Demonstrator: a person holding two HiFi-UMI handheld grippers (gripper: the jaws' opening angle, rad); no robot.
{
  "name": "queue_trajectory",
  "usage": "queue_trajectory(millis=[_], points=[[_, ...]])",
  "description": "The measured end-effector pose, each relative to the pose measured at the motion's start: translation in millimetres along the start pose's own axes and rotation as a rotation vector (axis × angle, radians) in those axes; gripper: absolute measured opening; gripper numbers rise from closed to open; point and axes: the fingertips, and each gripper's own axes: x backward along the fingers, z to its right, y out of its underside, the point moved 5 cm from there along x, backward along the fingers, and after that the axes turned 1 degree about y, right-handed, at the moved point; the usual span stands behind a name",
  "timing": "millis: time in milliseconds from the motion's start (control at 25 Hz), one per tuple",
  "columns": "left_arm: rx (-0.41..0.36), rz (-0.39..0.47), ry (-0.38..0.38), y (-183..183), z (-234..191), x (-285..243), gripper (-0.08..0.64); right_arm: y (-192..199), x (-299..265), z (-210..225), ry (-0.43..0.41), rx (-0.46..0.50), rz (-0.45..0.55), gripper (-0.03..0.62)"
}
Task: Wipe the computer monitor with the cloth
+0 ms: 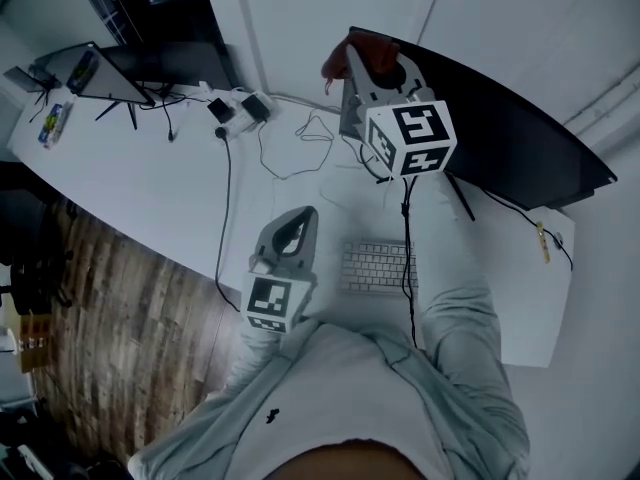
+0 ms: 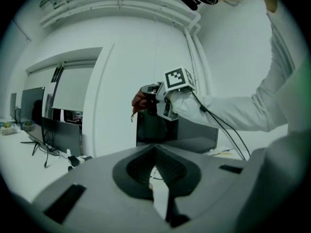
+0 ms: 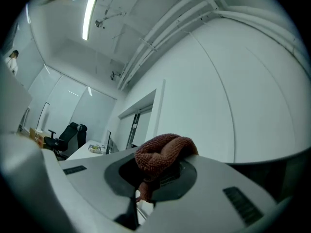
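Note:
The dark curved monitor point(image 1: 520, 138) stands at the back of the white desk point(image 1: 150, 183). My right gripper point(image 1: 372, 60) is raised at the monitor's upper left corner, shut on a reddish-brown cloth point(image 1: 335, 65). In the right gripper view the bunched cloth point(image 3: 163, 155) bulges from between the jaws, and the monitor's dark edge point(image 3: 274, 178) lies at lower right. My left gripper point(image 1: 300, 218) hangs low over the desk by the keyboard point(image 1: 378, 266), shut, with nothing in it. Its view shows the right gripper point(image 2: 163, 98), the cloth point(image 2: 138, 101) and the monitor point(image 2: 175, 130) ahead.
A second monitor point(image 1: 110, 73) stands at the desk's far left. Power adapters point(image 1: 240, 108) and loose cables point(image 1: 290, 148) lie between the two screens. A black cable point(image 1: 407, 258) hangs from the right gripper. The wooden floor point(image 1: 120, 298) lies beyond the desk's left edge.

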Motion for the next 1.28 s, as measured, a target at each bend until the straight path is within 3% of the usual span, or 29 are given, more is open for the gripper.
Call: queue_trajectory(millis=[280, 720, 1000, 1280], points=[[-0.005, -0.008, 0.007, 2, -8, 3, 0.02, 2, -24, 1, 0.043, -0.023, -0.005, 0.037], [-0.007, 0.003, -0.009, -6, 6, 1, 0.02, 1, -12, 23, 0.081, -0.048, -0.008, 0.037], [-0.025, 0.011, 0.004, -12, 24, -8, 0.02, 1, 17, 45, 0.104, -0.068, -0.001, 0.037], [-0.037, 0.021, 0.064, -13, 56, -22, 0.02, 4, 74, 84, 0.178, -0.061, 0.003, 0.037]])
